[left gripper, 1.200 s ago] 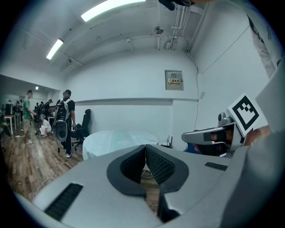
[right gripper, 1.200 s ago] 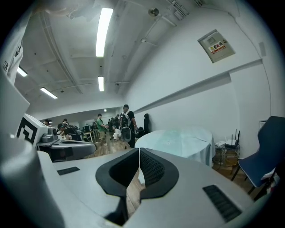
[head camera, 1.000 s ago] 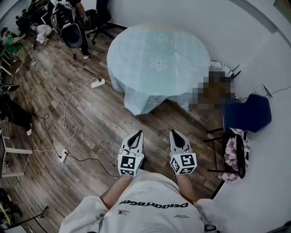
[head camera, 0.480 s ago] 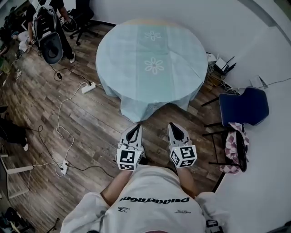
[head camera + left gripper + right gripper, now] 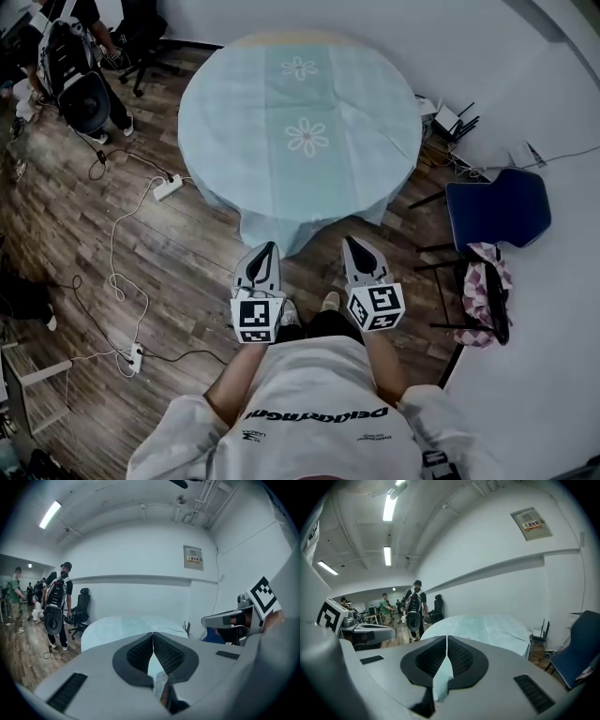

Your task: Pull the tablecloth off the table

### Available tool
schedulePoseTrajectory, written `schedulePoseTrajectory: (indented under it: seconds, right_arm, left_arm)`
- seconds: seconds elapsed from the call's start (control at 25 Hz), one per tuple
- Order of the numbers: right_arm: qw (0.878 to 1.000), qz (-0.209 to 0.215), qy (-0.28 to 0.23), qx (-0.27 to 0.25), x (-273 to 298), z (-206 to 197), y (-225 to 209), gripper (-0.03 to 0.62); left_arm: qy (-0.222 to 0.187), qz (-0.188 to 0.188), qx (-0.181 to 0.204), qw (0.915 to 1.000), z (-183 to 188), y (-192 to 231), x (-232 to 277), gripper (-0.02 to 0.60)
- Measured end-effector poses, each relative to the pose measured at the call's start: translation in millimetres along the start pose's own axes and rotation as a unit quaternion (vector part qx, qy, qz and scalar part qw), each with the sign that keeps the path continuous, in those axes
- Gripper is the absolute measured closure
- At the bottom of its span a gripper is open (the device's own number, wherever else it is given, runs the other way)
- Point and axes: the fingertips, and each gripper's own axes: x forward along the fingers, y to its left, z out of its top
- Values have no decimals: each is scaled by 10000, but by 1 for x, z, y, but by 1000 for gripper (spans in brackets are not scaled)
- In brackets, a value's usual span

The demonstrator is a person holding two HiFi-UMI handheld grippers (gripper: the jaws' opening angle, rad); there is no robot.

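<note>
Tablecloth: the pale blue cloth with white flower prints [image 5: 300, 122] lies spread flat over the round table [image 5: 281, 38], and its near edge hangs down in front of me.
Left gripper: my left gripper [image 5: 264, 249] has its grey pads pressed together with nothing between them. It is low and just short of the hanging hem.
Right gripper: my right gripper [image 5: 354, 242] is likewise closed and empty, level with the other and pointing at the same drooping edge (in its own view the cloth shows only beyond the pads).
Done so far: nothing, I judge. The cloth sits square and unrumpled, and neither hand has a hold on it.
Left to do: open both pairs of jaws, take the near hem, and draw the whole sheet off toward me.
Surroundings: a dark blue chair [image 5: 497, 208] stands to the right of the table, and a white cable [image 5: 127, 220] trails over the wooden floor on the left.
</note>
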Motion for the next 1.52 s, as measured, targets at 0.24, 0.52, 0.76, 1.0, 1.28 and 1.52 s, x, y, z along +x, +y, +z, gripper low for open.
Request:
schedulePoseTrajectory:
  seconds: [0.24, 0.52, 0.76, 1.0, 1.28, 1.52]
  right_arm:
    - [10000, 37, 27, 61, 39, 7, -23, 554]
    - [9998, 188, 58, 81, 87, 16, -55, 554]
    - [9997, 229, 62, 63, 129, 26, -88, 554]
    - [9997, 195, 110, 120, 163, 32, -115, 553]
    - [9983, 174, 461, 302, 211, 23, -151, 456]
    - [9968, -11, 670, 428, 252, 7, -186, 398]
  left_arm:
    - [65, 247, -5, 9997, 5, 16, 44, 565]
    - [78, 475, -72, 9988, 19, 32, 102, 565]
    - [195, 603, -193, 9978, 19, 44, 155, 563]
    - [315, 670, -383, 9965, 8, 58, 195, 563]
    - [503, 771, -687, 9934, 0, 79, 250, 481]
    - [689, 885, -774, 9907, -15, 98, 287, 430]
